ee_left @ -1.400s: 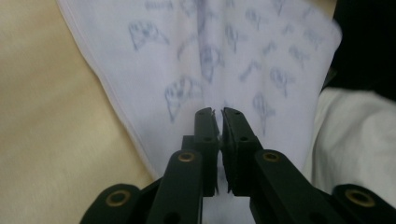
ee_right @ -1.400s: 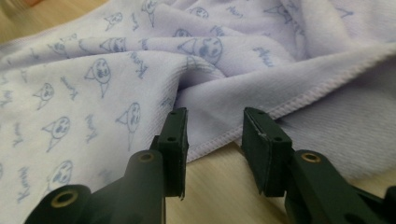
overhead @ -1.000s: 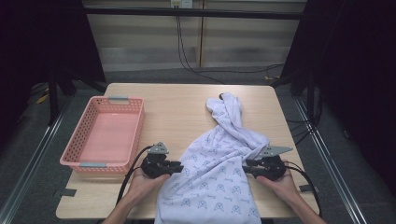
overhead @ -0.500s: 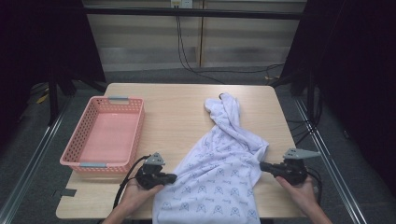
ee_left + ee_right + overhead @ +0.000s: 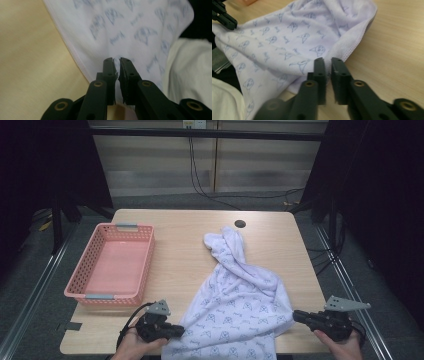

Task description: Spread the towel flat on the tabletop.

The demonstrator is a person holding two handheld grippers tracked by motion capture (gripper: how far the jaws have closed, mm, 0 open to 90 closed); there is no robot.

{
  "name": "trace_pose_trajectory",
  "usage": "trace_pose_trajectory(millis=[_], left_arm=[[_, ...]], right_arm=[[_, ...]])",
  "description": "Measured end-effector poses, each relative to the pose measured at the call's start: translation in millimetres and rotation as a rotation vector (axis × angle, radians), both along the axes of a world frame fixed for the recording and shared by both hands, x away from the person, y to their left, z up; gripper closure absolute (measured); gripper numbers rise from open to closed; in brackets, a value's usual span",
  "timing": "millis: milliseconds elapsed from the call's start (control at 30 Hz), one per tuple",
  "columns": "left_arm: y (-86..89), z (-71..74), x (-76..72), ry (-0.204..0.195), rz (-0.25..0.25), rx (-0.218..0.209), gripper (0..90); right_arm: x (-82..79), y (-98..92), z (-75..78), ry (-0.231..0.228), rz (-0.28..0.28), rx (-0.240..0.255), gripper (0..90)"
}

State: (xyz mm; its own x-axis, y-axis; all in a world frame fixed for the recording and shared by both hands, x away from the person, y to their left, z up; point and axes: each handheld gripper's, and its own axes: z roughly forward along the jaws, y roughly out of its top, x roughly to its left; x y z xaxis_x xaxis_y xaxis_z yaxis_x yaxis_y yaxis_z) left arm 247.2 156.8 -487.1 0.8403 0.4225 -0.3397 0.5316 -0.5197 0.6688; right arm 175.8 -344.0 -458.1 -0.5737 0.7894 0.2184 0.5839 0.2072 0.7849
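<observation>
No legible text, label, brand, number or sign. The white cloth (image 5: pixel 240 305) carries a repeated blue printed motif with small script-like marks, too blurred to read in any view.

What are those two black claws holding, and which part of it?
Both pinch the printed white cloth: the left gripper at its left hem, the right gripper at its right edge, jaws almost closed on fabric.
</observation>
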Motion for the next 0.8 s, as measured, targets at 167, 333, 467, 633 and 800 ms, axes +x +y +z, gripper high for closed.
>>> trace_pose_trajectory(millis=[167, 333, 467, 633, 800], left_arm=[[-18.6, 1.3, 25.1, -0.047, 0.034, -0.019, 74.5], [-43.4, -3.2, 57.7, -0.075, 0.056, -0.008, 66.8], [-56.0, -13.6, 74.1, -0.062, 0.064, -0.004, 64.2], [-60.4, -15.2, 73.9, -0.103, 0.037, 0.035, 70.7], [-53.3, -14.6, 68.2, -0.115, 0.037, 0.056, 89.3]], right_arm=[[17.1, 2.7, 6.6, -0.042, -0.012, 0.013, 68.5], [43.7, 26.0, 5.3, -0.064, 0.039, -0.012, 63.1], [63.6, 42.0, -2.4, -0.042, 0.080, -0.039, 58.4], [88.3, 49.3, -19.0, -0.003, 0.072, -0.082, 53.3], [109.4, 54.9, -33.0, 0.033, 0.053, -0.126, 53.9]])
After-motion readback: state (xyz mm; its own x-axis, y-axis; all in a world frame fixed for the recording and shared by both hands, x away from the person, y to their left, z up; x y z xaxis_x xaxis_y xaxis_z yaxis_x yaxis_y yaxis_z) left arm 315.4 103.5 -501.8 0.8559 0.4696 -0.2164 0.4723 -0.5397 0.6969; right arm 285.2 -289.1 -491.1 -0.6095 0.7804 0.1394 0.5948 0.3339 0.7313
